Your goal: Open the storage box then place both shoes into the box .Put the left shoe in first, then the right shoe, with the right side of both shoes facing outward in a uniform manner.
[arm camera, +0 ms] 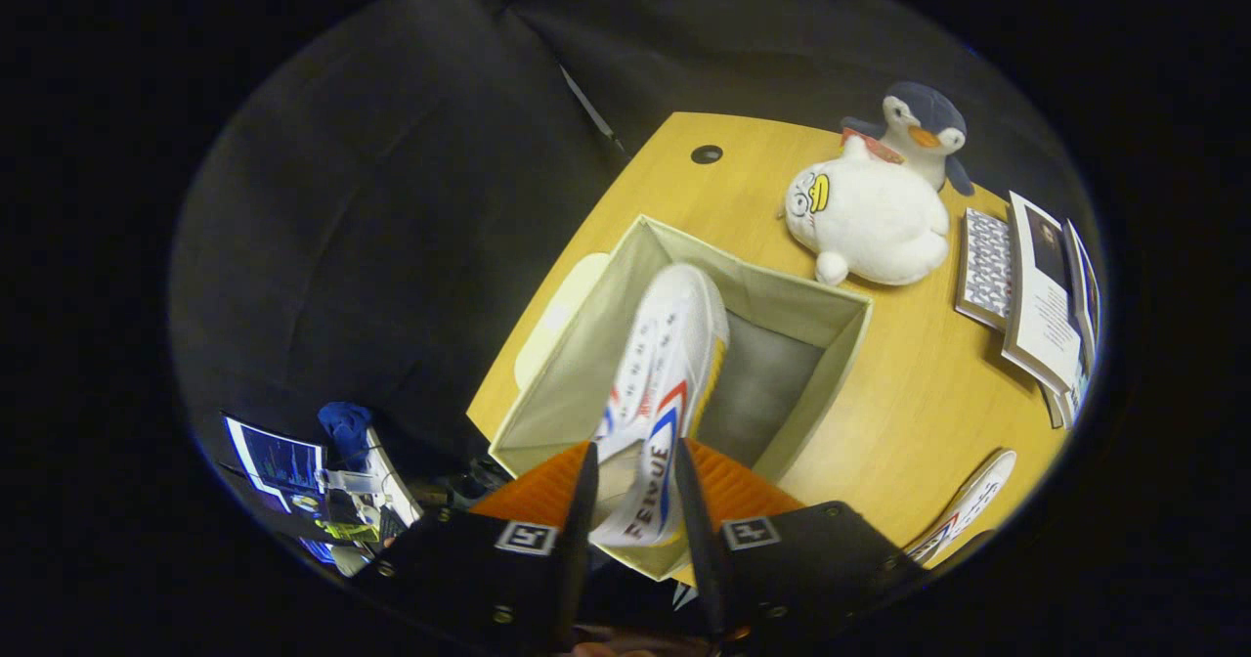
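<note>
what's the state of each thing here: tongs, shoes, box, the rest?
tongs: shut on the heel end of the white shoe
white shoe: held toe-first over the storage box
storage box: open, floor bare where visible
lid: off, lying on the desk beside the box
second shoe: on the desk, outside the box
plush toys: lying on the desk beyond the box
books: closed, stacked on the desk

The storage box (782,344) stands open on the wooden table (909,403), and the white shoe (665,373) between the gripper (633,491) fingers fills its near-left part, toe pointing inward. The right half of the box floor is bare grey, free room. Beyond the far wall, two plush toys (870,217) sit close by. Books (1026,295) lie well to the right. A second shoe (963,510), probably, lies near the right finger.
</note>
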`<state>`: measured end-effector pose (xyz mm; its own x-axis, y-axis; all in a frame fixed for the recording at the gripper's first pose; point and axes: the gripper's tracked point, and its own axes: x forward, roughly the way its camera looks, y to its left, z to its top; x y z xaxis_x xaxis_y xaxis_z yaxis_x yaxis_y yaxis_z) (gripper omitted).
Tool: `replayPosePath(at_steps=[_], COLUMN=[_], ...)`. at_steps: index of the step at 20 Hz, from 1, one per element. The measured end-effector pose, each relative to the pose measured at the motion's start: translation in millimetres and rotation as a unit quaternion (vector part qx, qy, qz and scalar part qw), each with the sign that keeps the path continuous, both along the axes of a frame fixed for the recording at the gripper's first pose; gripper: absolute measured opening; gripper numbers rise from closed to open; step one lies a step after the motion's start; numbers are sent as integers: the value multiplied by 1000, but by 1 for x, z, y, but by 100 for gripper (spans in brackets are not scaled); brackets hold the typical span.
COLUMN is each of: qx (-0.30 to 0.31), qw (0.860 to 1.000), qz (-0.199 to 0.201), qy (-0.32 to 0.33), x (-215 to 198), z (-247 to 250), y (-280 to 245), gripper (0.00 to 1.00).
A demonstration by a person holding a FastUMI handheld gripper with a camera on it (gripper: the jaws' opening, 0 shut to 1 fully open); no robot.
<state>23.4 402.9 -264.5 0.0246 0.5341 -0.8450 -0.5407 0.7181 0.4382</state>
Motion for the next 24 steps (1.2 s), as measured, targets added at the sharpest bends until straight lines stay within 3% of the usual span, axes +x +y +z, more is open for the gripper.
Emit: replayPosePath(at_steps=[2, 3, 13, 24], qx=[1, 1, 9, -23], qw=[1000, 1000, 998, 989], qz=[-3, -6, -56, -140], qy=[-15, -19, -24, -43], x=[9, 12, 34, 43], z=[10, 12, 32, -3], y=[-7, -9, -61, -198], gripper=[85, 88, 88, 96])
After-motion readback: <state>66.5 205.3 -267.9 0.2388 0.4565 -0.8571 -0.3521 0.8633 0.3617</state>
